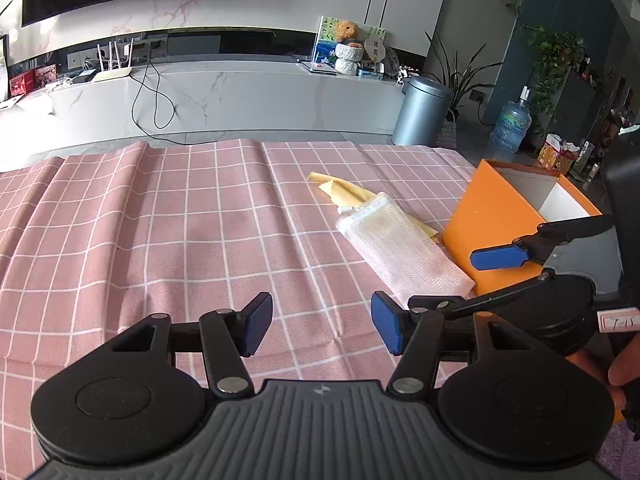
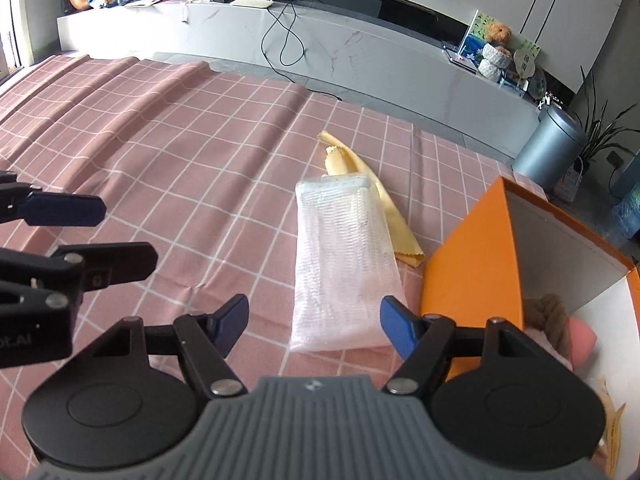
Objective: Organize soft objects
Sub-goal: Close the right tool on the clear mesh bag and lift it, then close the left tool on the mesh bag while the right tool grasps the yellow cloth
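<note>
A white mesh pouch [image 1: 396, 248] [image 2: 340, 256] lies on the pink checked tablecloth [image 1: 180, 220] [image 2: 180, 140], with a yellow cloth [image 1: 344, 192] [image 2: 348, 164] partly under its far end. Just right of them stands an orange box [image 1: 492, 220] [image 2: 472, 264] with white inner walls. My left gripper [image 1: 322, 326] [image 2: 116, 234] is open over bare tablecloth, left of the pouch. My right gripper [image 2: 314, 322] [image 1: 516, 242] is open too. It hovers at the pouch's near end, which shows between its fingers without touching the pads.
Inside the box I see a pink soft thing [image 2: 580, 334] and a brown rope [image 2: 552, 312]. The tablecloth has raised folds at the far left [image 2: 100, 92]. Beyond the table run a white TV cabinet [image 1: 240, 96], a grey bin [image 1: 420, 112] and plants.
</note>
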`<state>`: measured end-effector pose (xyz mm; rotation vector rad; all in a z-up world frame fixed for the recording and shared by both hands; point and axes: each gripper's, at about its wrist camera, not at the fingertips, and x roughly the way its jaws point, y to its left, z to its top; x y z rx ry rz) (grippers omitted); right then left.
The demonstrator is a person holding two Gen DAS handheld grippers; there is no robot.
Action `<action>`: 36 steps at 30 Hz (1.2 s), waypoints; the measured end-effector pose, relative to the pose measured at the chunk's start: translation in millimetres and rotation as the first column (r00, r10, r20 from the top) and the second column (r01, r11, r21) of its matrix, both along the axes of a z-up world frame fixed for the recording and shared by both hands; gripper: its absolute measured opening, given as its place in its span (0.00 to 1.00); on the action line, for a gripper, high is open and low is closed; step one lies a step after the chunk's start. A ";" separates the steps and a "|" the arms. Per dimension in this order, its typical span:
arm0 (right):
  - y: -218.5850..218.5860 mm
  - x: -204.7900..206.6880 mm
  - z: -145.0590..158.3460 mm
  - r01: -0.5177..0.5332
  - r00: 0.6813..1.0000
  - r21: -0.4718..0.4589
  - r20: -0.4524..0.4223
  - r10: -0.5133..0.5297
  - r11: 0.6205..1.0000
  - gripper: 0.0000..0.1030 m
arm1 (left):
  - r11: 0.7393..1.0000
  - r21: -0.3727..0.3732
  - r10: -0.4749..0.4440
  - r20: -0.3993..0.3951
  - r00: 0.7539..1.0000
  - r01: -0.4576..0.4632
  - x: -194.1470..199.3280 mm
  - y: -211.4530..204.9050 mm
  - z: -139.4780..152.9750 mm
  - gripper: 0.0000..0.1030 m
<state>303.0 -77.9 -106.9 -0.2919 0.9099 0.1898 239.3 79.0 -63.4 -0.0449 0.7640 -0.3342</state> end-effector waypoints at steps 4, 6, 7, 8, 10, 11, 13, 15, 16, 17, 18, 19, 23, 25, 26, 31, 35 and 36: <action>1.2 24.0 -8.8 0.026 0.999 -0.010 -0.030 -0.026 1.000 0.70 | 1.000 -0.019 0.013 -0.014 1.000 -0.013 9.3 12.4 -9.4 0.65; 0.3 35.0 -13.2 0.050 0.998 -0.007 -0.046 -0.050 0.999 0.70 | 0.999 -0.030 0.024 -0.021 0.999 -0.025 12.6 18.7 -13.6 0.65; -0.6 39.6 -15.5 0.063 0.997 -0.005 -0.053 -0.063 0.998 0.70 | 0.999 -0.035 0.025 -0.025 0.999 -0.026 13.0 20.7 -15.9 0.65; -1.2 42.9 -17.1 0.073 0.996 -0.003 -0.058 -0.073 0.997 0.70 | 0.999 -0.042 0.026 -0.030 0.999 -0.028 15.9 22.5 -16.2 0.65; -3.0 49.4 -20.6 0.096 0.992 0.011 -0.078 -0.095 0.995 0.70 | 0.999 -0.049 0.020 -0.033 0.999 -0.022 17.0 24.1 -17.9 0.65; -4.3 51.3 -22.5 0.107 0.990 0.024 -0.093 -0.105 0.994 0.68 | 0.998 -0.054 0.018 -0.034 0.999 -0.020 17.9 24.3 -18.0 0.65; -6.5 55.9 -27.5 0.128 0.983 0.056 -0.139 -0.119 0.990 0.52 | 0.998 -0.062 0.008 -0.035 0.999 -0.010 18.2 23.6 -18.2 0.65; -8.8 57.4 -32.7 0.145 0.977 0.092 -0.171 -0.128 0.985 0.41 | 0.998 -0.064 -0.003 -0.040 0.999 0.001 18.7 21.9 -18.8 0.65; -8.6 56.7 -32.9 0.147 0.977 0.105 -0.168 -0.129 0.984 0.35 | 0.998 -0.064 -0.009 -0.042 0.999 0.007 18.8 21.0 -19.6 0.65; -6.2 55.5 -32.5 0.139 0.979 0.098 -0.162 -0.122 0.985 0.29 | 0.998 -0.063 -0.011 -0.043 0.999 0.008 18.7 20.4 -20.1 0.65; -3.1 53.8 -32.0 0.129 0.981 0.090 -0.158 -0.114 0.988 0.08 | 0.998 -0.062 -0.008 -0.046 0.999 0.005 18.8 19.8 -20.7 0.65; 0.1 51.0 -31.4 0.122 0.981 0.098 -0.163 -0.105 0.988 0.00 | 0.998 -0.062 -0.004 -0.048 0.999 0.001 18.8 19.9 -21.0 0.65; 18.2 34.7 -25.4 0.071 0.985 0.152 -0.165 -0.046 0.986 0.00 | 0.998 -0.053 0.035 -0.061 0.998 -0.038 18.8 24.9 -20.6 0.65; 33.1 23.9 -22.1 0.029 0.987 0.180 -0.161 0.000 0.983 0.00 | 0.996 -0.053 0.066 -0.077 0.995 -0.070 18.4 31.7 -21.0 0.65; 40.2 19.3 -21.0 0.016 0.987 0.196 -0.162 0.016 0.980 0.00 | 0.994 -0.058 0.087 -0.090 0.992 -0.093 18.1 37.1 -21.2 0.63; 70.3 6.1 -18.5 -0.025 0.984 0.259 -0.166 0.071 0.965 0.00 | 0.972 -0.083 0.212 -0.116 0.970 -0.222 12.2 67.9 -17.7 0.62; 85.6 -0.4 -13.5 -0.064 0.986 0.237 -0.135 0.098 0.969 0.03 | 0.961 -0.090 0.250 -0.111 0.962 -0.260 8.5 77.5 -9.0 0.64; 86.2 -2.3 -9.8 -0.076 0.987 0.228 -0.121 0.106 0.971 0.08 | 0.962 -0.089 0.249 -0.107 0.963 -0.259 7.5 76.8 -7.4 0.64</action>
